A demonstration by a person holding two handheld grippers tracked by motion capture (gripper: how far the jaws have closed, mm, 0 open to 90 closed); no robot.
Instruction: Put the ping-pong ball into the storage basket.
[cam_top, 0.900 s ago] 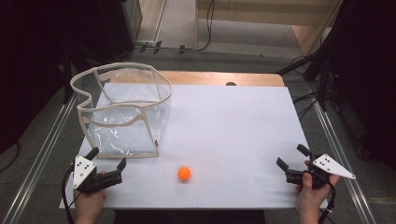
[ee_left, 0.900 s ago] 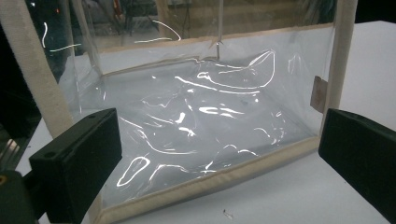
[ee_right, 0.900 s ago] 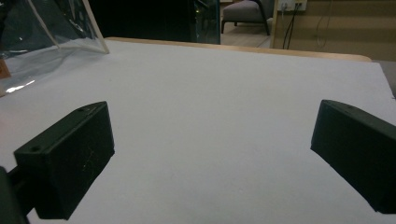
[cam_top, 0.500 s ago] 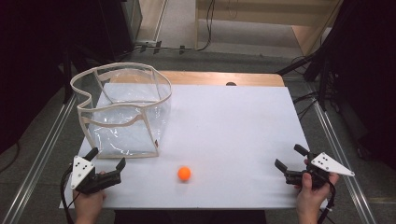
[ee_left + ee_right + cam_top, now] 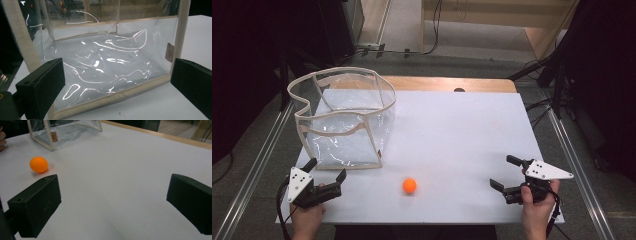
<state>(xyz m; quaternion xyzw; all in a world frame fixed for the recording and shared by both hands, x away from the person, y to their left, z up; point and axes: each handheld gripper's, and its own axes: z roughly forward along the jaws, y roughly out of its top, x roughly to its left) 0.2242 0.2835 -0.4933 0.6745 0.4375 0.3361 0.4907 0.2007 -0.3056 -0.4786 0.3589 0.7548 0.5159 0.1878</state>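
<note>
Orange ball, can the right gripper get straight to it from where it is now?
Probably yes. The right gripper is open, and bare white table lies between it and the orange ball; the clear bag stands off to the side.

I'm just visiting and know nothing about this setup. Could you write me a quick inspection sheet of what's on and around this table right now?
Surface: white table top, flat, with a wooden strip along its far edge.
Job's things: a clear plastic bag with beige trim stands open at the far left; a small orange ball lies on the table near the front, apart from the bag.
Clutter: a small dark spot at the far edge; too small to identify.
Grippers: left gripper open, hand-held, just in front of the bag; right gripper open, hand-held, at the front right. Neither holds anything.
Cables: one trails from each gripper; more lie on the floor beyond the table.
Surroundings: metal rails along both table sides, dark equipment, grey floor.
</note>
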